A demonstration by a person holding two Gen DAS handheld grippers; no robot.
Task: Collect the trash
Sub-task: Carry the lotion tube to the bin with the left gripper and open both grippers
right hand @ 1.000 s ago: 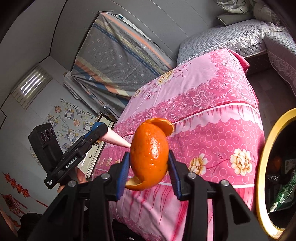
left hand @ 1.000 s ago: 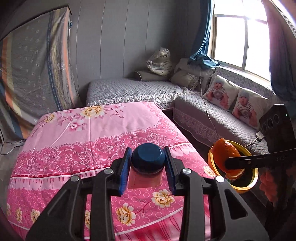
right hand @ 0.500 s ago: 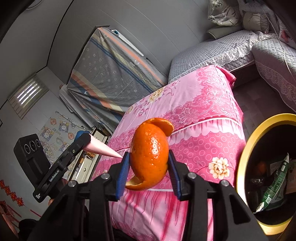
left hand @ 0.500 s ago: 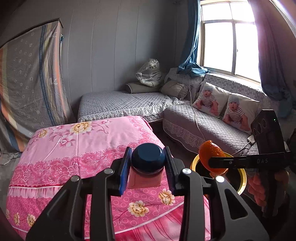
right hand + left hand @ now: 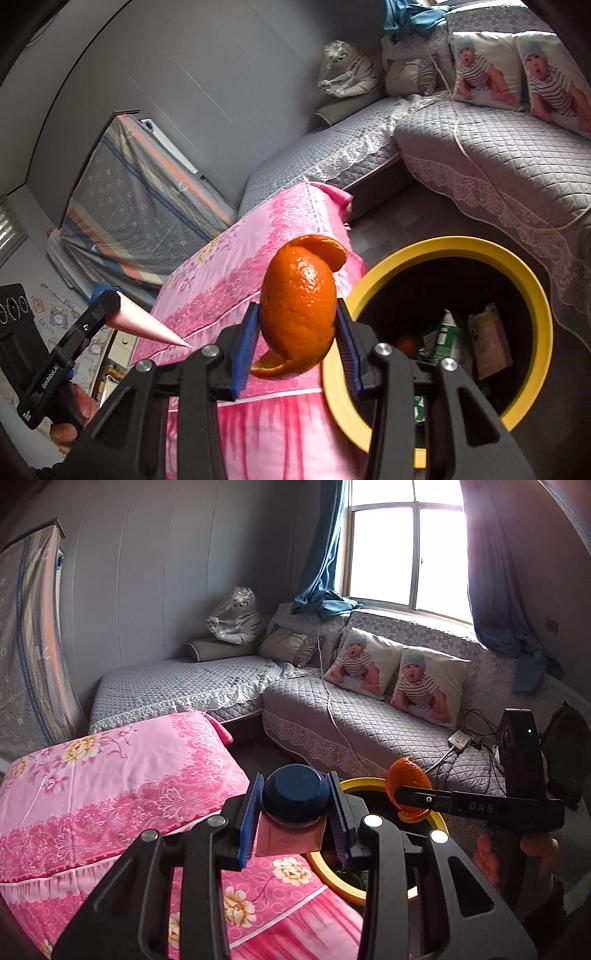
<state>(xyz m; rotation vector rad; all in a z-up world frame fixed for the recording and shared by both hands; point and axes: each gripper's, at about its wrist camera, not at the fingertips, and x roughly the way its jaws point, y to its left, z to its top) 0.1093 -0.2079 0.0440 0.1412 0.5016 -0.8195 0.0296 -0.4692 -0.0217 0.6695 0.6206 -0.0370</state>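
Observation:
My left gripper (image 5: 295,808) is shut on a pink tube with a dark blue cap (image 5: 294,794), cap end facing the camera. In the right wrist view the tube (image 5: 144,326) tapers to a flat tip, held over the pink cloth. My right gripper (image 5: 297,332) is shut on an orange peel (image 5: 299,306), just left of a black bin with a yellow rim (image 5: 458,245). From the left wrist view the peel (image 5: 406,775) hangs over the bin's far rim, and the bin (image 5: 332,880) sits right behind my left fingers.
The bin holds cartons and wrappers (image 5: 487,343). A table under a pink flowered cloth (image 5: 110,775) stands to the left. A grey quilted corner sofa (image 5: 369,723) with cushions runs behind, with a power strip and cables (image 5: 460,738) on it.
Both grippers have swung right, away from the pink table and toward the bin. The bin's mouth now shows fully in the right wrist view. Both grips are unchanged.

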